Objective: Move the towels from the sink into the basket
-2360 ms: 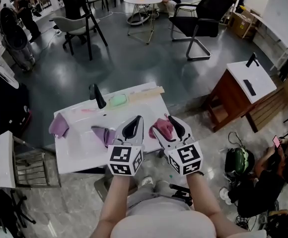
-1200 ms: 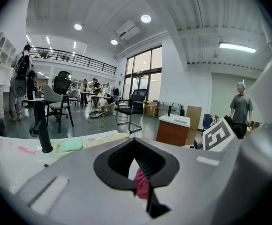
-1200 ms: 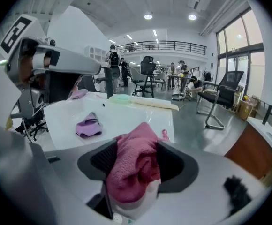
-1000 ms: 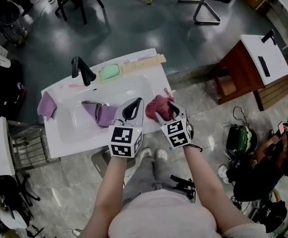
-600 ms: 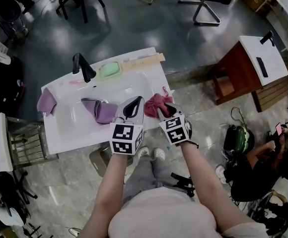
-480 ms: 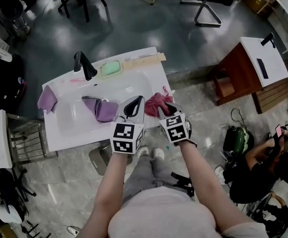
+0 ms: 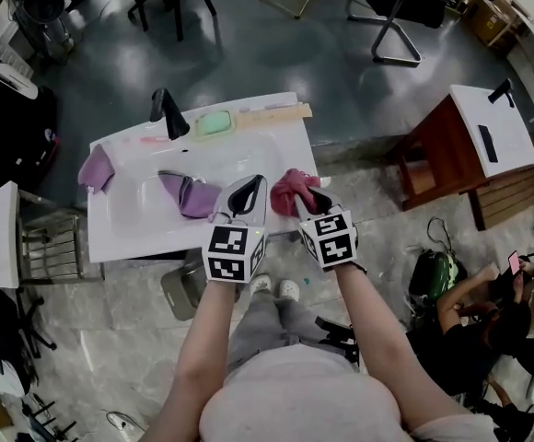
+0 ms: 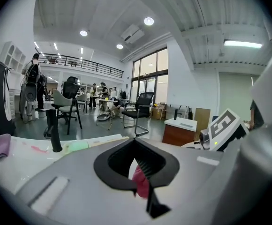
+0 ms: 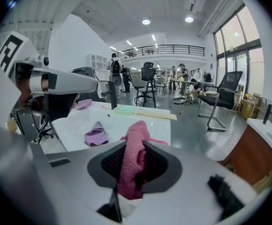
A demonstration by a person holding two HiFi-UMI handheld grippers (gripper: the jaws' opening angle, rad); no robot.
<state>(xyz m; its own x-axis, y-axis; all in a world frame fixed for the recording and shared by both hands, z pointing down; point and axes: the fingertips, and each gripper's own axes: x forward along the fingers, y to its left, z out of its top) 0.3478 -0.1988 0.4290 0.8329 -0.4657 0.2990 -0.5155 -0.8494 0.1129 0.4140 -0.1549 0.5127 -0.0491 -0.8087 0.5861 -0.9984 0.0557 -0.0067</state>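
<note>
A white sink [image 7: 120, 233] holds a purple towel [image 7: 189, 194] in its basin, which also shows in the right gripper view [image 9: 96, 136]. A second purple towel [image 7: 95, 167] lies on the sink's left rim. At the sink's right front corner, a pink towel [image 7: 290, 190] is bunched up between the pads of my right gripper [image 7: 311, 196]. Its jaws are closing on the cloth, which fills the gap [image 9: 135, 158]. My left gripper [image 7: 254, 184] hovers over the basin's right front edge, shut and empty, just right of the basin towel.
A black faucet [image 7: 167, 110], a green soap dish [image 7: 214, 122] and a pale strip [image 7: 273, 113] sit along the sink's back edge. A grey container [image 7: 182, 288] stands on the floor under the front edge. A brown cabinet [image 7: 474, 145] stands to the right.
My right jaws have closed in on the pink towel at the sink's right front corner. The left gripper has kept its place beside it.
</note>
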